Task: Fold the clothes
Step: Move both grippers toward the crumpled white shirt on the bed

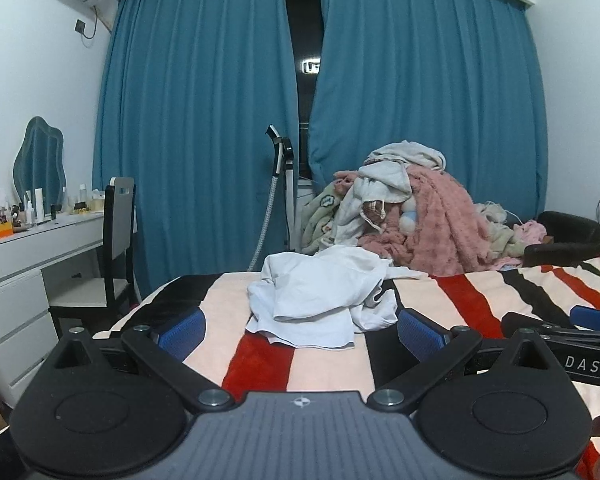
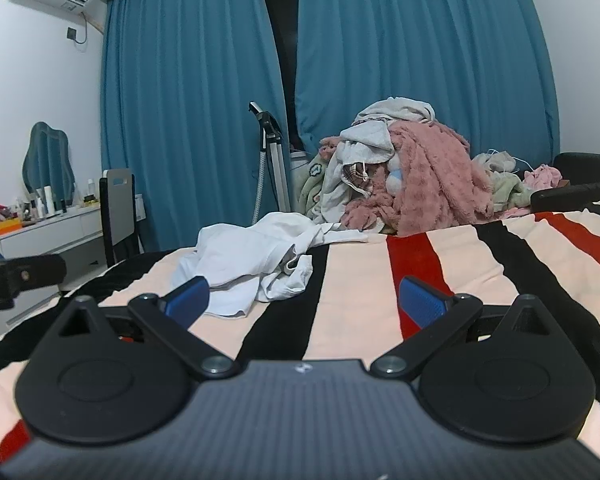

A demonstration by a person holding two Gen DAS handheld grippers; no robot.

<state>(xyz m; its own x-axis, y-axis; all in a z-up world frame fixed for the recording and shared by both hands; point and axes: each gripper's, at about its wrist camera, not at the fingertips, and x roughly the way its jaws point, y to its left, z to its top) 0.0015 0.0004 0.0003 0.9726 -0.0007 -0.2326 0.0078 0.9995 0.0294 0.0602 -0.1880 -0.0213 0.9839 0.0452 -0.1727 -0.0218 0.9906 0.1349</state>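
Bare striped bed (image 2: 440,240) lies open right of the crumpled white shirt (image 1: 320,292) (it sits near the far edge). Beyond that edge, a heap of clothes (image 1: 412,212) blocks passage; a chair (image 1: 116,248) stands by the left corner.

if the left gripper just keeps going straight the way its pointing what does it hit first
Most likely the crumpled white garment on the striped blanket. It lies dead ahead between the open fingers of the left gripper, with nothing in front of it. How far off it lies is hard to judge through the fisheye.
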